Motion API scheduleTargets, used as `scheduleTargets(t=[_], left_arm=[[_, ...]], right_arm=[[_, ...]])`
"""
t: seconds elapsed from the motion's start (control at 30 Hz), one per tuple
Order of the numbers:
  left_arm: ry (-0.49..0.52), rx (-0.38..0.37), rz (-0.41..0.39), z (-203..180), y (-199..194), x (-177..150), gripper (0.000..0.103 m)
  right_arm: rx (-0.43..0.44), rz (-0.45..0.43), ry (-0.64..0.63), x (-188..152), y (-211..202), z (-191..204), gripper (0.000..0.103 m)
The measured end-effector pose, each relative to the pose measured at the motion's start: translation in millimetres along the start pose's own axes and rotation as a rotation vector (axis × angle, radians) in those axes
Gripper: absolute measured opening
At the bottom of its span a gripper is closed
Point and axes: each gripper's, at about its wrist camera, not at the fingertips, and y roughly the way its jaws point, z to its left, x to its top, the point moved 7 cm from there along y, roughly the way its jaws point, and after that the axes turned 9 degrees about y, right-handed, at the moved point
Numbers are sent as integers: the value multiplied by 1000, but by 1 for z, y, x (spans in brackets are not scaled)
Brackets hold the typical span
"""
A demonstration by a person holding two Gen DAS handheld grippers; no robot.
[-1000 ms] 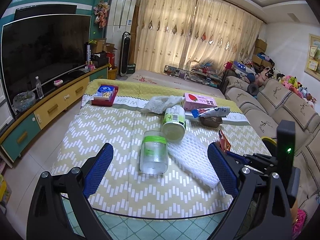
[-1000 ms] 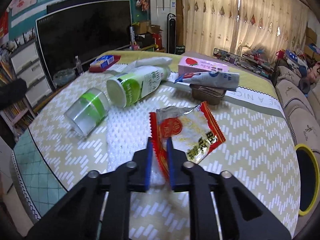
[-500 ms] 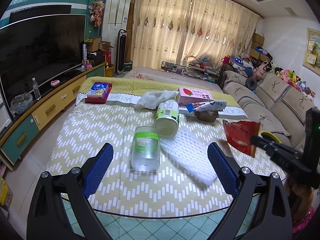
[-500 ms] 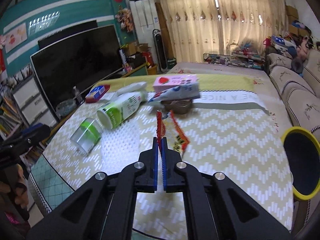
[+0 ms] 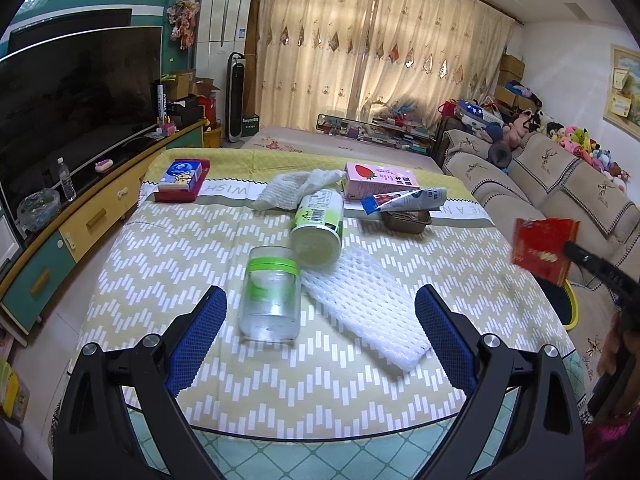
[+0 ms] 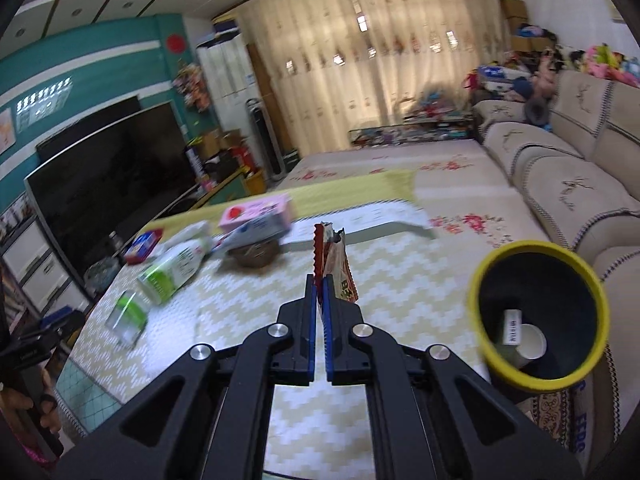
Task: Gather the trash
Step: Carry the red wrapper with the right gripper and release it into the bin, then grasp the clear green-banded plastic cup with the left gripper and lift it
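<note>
Right gripper (image 6: 319, 294): its jaws were seen pressed together on the lower edge of the red snack wrapper (image 6: 334, 258), which was held edge-on and upright above the table, clear of the cloth.
Red snack wrapper: in the left wrist view it (image 5: 544, 249) was shown at about 3 o'clock, lifted off the table's right edge, pinched by the dark tip of the right gripper (image 5: 576, 252).
Left gripper (image 5: 320, 332): its blue-padded jaws were spread wide, nothing was held between them; they were hung over the near edge of the table.
Clear jar (image 5: 272, 300): laid on its side with a green band, placed between the open jaws' lines but not touched, at about 6 o'clock of the table.
Green bottle (image 5: 318, 226): laid on its side just beyond the jar, its base touching or nearly touching the jar's rim; which one could not be told.
White foam net (image 5: 368, 308): spread flat at about 5 o'clock, just beside the jar and bottle.
Pink carton (image 5: 380, 178): laid at 12 o'clock, with a tube (image 5: 404, 199) resting over a small brown dish (image 5: 406, 220) beside it.
Bin (image 6: 538, 316): yellow-rimmed and dark inside, seen at 3 o'clock of the right wrist view, off the table's right edge; a pale cup and a label were seen within.
Table (image 5: 168, 248): covered by a yellow zigzag cloth.
</note>
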Motion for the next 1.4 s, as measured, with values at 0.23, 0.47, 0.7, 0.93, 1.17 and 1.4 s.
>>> scheduleTargets(t=[0.23,0.47,0.7,0.93,1.17,1.4], left_arm=[[7,6,7,-2,5,3,94],[14,7,25,-7,13,3,94],[24,10,39,-12,21,4,94],[27,13,56,-15,30,4,94],[26,18,79,-15,40,-1,94],[-10,40,147,6,68,-7,94]], right_arm=[[-171,-48,95,20,-5,-86,3],[-319,2,158,15,19,-158,3],[-404,41,189,6,44,-200,5],[-411,40,198,0,47,-208,19],[-395,34,201,-1,40,-199,20],[-378,36,200,-3,37,-193,27]])
